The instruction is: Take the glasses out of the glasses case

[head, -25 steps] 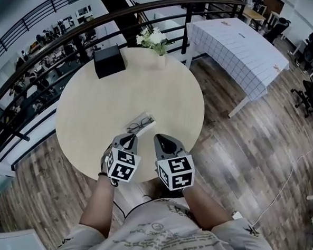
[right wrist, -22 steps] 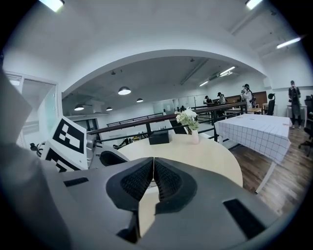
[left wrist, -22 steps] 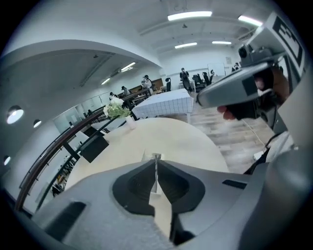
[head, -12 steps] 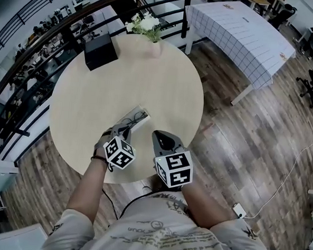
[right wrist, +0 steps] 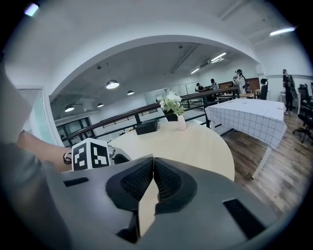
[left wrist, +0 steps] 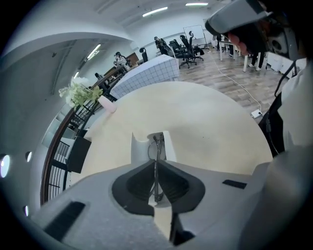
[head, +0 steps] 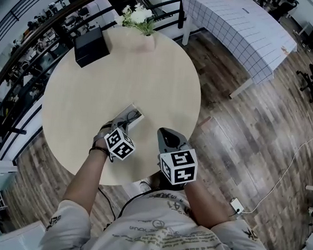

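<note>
A white glasses case [head: 130, 115] lies open on the round beige table [head: 95, 86], toward its near side. In the left gripper view the case [left wrist: 140, 145] sits just past the jaws, and a thin dark arm of the glasses [left wrist: 156, 146] runs from it back between them. My left gripper [head: 120, 126] is at the case's near end, shut on that arm [left wrist: 155, 171]. My right gripper [head: 165, 134] hovers at the table's near edge, to the right of the case, shut with nothing in it [right wrist: 153, 166]. The lenses are mostly hidden inside the case.
A black box [head: 88, 45] and a vase of white flowers [head: 137, 19] stand at the table's far side. A dark railing [head: 40, 30] curves behind it. A checked-cloth table [head: 236, 31] stands at the far right on the wooden floor.
My left gripper has moved forward to the case's near end and now pinches the glasses' arm. The right gripper has stayed about where it was.
</note>
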Motion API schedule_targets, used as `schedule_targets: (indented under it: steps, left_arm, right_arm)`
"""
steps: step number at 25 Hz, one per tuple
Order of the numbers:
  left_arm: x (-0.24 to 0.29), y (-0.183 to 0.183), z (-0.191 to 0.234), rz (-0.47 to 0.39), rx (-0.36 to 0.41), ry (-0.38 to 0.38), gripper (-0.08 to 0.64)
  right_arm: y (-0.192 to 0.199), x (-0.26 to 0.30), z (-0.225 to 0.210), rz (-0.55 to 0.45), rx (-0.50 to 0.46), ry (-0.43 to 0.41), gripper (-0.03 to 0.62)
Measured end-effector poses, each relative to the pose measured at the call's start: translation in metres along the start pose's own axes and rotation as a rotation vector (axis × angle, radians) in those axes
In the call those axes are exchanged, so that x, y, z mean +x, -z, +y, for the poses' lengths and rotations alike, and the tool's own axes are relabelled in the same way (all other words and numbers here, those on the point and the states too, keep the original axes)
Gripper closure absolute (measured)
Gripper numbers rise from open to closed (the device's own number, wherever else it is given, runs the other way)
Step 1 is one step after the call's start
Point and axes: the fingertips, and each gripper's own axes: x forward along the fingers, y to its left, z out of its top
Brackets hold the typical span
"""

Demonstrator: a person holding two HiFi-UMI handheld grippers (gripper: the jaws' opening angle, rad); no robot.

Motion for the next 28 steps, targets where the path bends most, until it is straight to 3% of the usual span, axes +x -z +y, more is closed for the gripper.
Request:
schedule_targets:
  steps: [4, 12, 18, 28]
  left_arm:
    - [0.016, 0.010, -0.003, 0.054, 0.014, 0.036, 0.548]
    - [0.028, 0.011, 0.000, 0.067, 0.000, 0.076, 0.548]
    - [0.027, 0.013, 0.000, 0.052, -0.076, 0.168, 0.540]
    - [0.020, 0.014, 0.002, 0.055, -0.023, 0.195, 0.502]
  right_arm:
    - [-0.001, 0.007, -0.011, 0.013, -0.001, -0.003, 0.577]
    - [-0.010, 0.028, -0.019, 0.039, -0.026, -0.032, 0.577]
    - [-0.014, 0.039, -0.022, 0.050, -0.037, -0.049, 0.577]
    - [-0.017, 0.047, -0.022, 0.059, -0.051, -0.061, 0.577]
